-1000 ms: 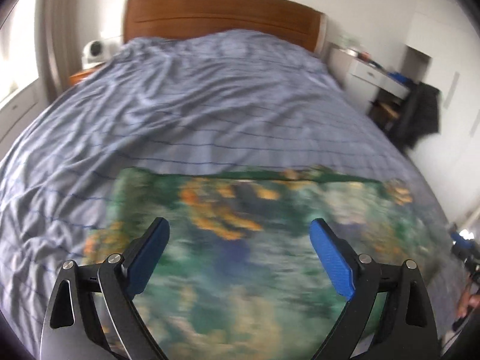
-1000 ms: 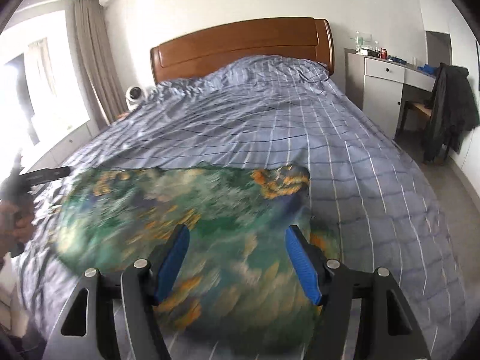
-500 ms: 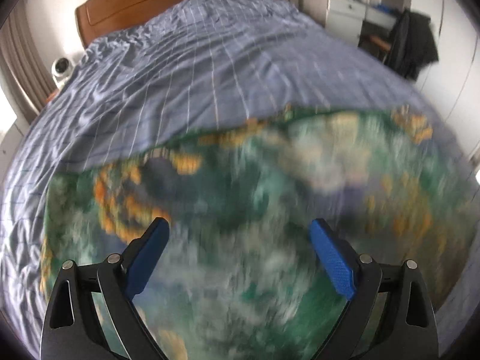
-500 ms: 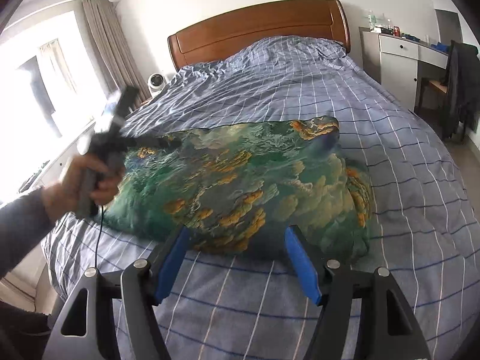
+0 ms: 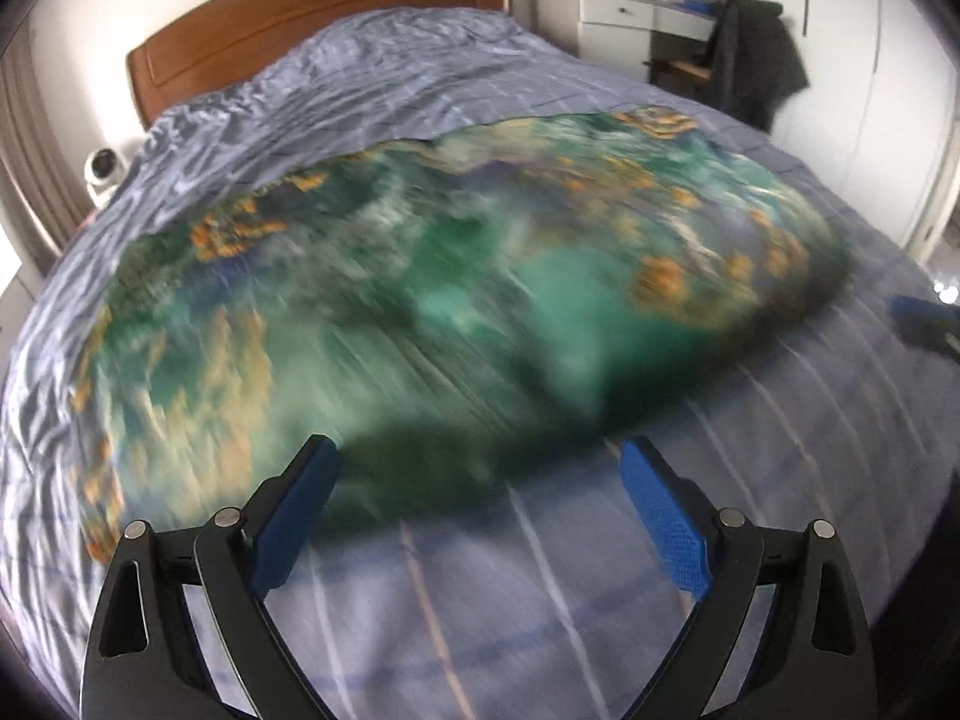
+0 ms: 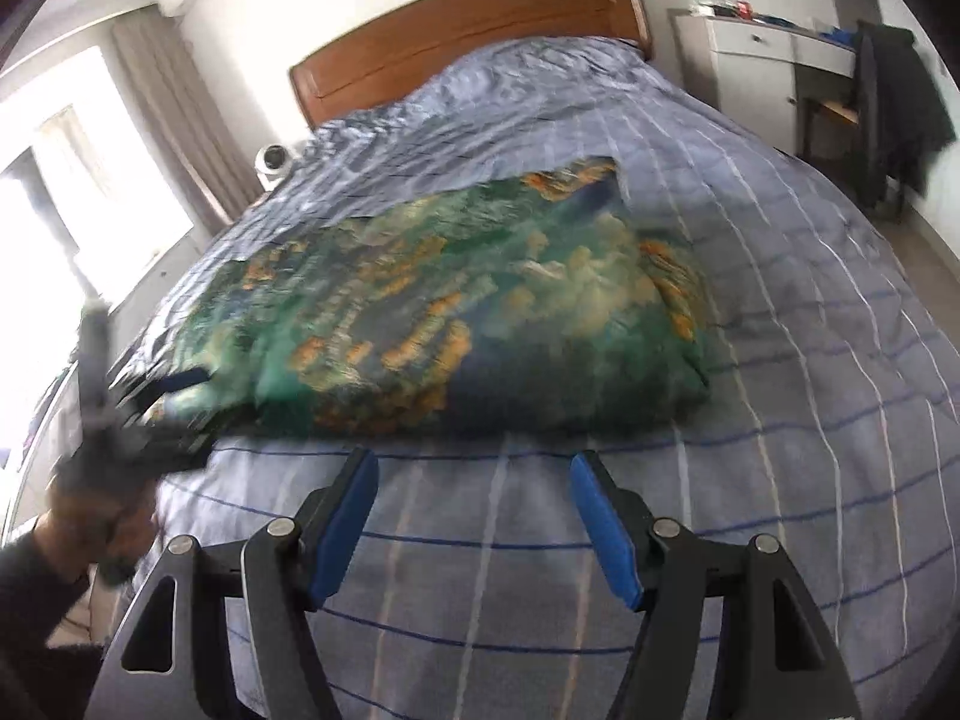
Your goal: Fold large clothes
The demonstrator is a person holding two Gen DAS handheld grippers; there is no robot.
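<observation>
A large green garment with orange and blue print (image 5: 456, 288) lies spread across the blue checked bed cover (image 5: 600, 600); it also shows in the right wrist view (image 6: 456, 312). My left gripper (image 5: 480, 510) is open and empty, just at the garment's near edge. My right gripper (image 6: 474, 516) is open and empty, a little short of the garment's near edge. The left gripper held in a hand (image 6: 102, 420) shows blurred at the garment's left end in the right wrist view. The blue tip of the right gripper (image 5: 924, 318) shows at the far right of the left wrist view.
A wooden headboard (image 6: 468, 30) stands at the far end of the bed. A white round device (image 6: 273, 162) sits at its left. A white dresser (image 6: 756, 60) and a chair with a dark jacket (image 6: 894, 102) stand on the right. A window with curtains (image 6: 90, 180) is on the left.
Both grippers have drawn back toward the foot of the bed. The garment now lies beyond the fingers rather than under them. The left wrist view swung to the right.
</observation>
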